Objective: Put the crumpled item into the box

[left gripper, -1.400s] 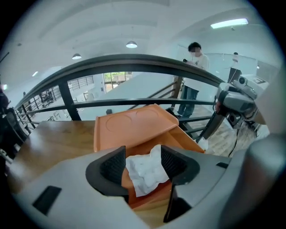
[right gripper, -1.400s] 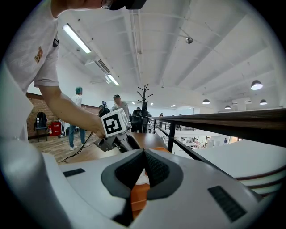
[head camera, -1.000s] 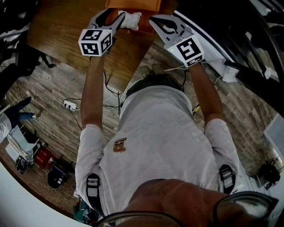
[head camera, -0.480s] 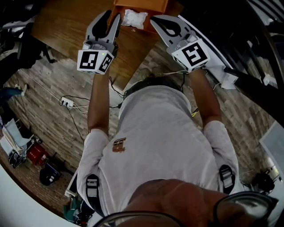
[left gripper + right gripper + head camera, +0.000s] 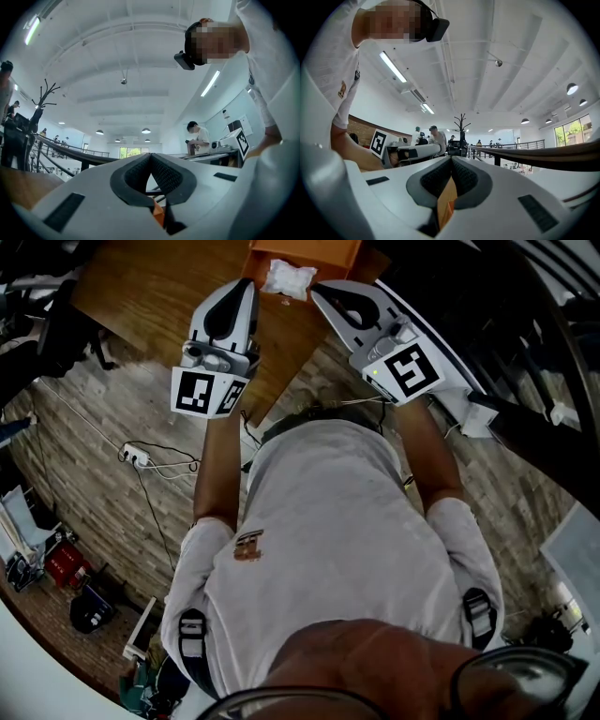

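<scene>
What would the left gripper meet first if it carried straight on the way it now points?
Probably the near left corner of the orange box, just ahead of the left gripper, though its height above the box is unclear.

No readable text, shirt emblem (image 5: 247, 547) too blurred
</scene>
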Demonstrator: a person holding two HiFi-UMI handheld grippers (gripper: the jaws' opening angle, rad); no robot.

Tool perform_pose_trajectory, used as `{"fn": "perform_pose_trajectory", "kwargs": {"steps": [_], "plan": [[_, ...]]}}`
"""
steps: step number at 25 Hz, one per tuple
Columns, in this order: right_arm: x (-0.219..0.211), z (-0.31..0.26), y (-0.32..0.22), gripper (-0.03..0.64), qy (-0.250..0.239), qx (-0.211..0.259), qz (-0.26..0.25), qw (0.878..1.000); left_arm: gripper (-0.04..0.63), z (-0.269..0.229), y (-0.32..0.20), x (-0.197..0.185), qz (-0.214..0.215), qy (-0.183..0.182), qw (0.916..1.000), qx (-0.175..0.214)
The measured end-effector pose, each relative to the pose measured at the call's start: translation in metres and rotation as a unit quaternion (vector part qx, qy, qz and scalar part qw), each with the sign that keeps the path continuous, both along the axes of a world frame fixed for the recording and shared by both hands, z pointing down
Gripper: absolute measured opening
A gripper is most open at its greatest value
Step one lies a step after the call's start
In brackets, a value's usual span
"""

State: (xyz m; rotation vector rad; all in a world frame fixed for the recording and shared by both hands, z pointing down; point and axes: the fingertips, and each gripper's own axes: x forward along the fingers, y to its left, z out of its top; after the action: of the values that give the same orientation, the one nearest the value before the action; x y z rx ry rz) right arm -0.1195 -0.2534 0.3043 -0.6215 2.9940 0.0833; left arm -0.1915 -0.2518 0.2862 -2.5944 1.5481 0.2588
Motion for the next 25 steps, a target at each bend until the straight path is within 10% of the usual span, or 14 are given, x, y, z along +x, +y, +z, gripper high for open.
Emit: {"fn": "perform_pose_trajectory", "kwargs": {"steps": [25], "plan": [[-0.013,-0.029,0.057,0.032,-0.027,0.026,-0.029,0.999,0.020,-0.020,0.054,0.017,0.028,0.008,0.9992,0.027]]}}
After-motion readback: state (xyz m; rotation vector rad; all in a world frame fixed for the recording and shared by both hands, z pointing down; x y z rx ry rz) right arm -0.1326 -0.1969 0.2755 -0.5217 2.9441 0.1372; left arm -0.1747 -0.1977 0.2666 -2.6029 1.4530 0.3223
